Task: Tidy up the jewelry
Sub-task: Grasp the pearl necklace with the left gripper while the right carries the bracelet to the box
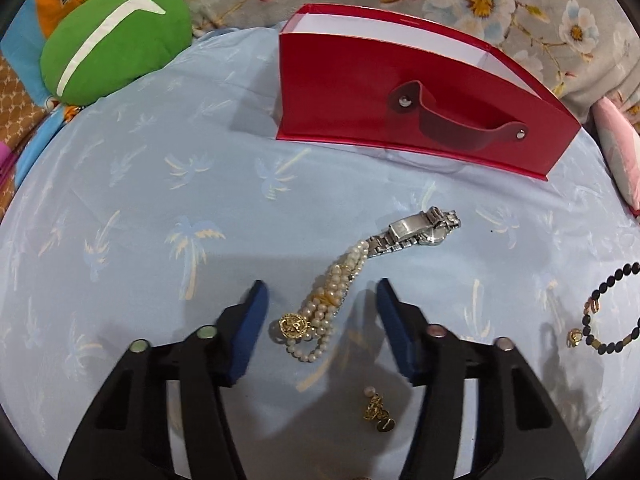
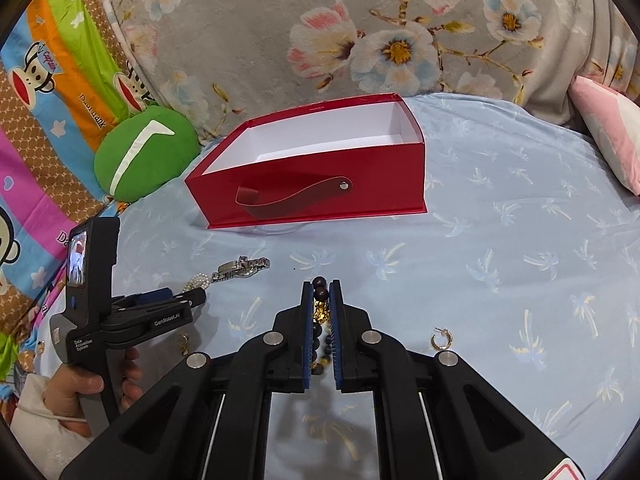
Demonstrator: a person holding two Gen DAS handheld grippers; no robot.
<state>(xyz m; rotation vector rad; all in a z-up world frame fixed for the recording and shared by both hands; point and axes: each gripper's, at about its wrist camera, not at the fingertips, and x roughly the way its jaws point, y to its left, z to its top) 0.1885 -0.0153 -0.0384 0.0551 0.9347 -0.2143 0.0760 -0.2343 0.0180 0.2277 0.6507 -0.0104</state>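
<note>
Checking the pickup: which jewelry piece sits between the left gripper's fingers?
The pearl bracelet, white beads with a gold charm. The left gripper straddles it without touching; the silver watch lies beyond.

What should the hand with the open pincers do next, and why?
Probably close the left gripper on the pearl bracelet: the bracelet lies between its open pads, untouched, and the red box behind stands empty.

Red box point(image 2: 320, 184), white inside, dark red strap. Pale blue bed sheet point(image 1: 160, 200), palm-tree print. Green cushion point(image 1: 116, 40), white stripe. Grey blanket point(image 2: 320, 20), pink, white and blue flowers. Cream pearl bracelet point(image 1: 332, 300), gold charm. Silver watch point(image 1: 416, 230). Black bead bracelet point(image 1: 612, 312), gold accents. Black grippers, blue fingers point(image 1: 250, 332).
</note>
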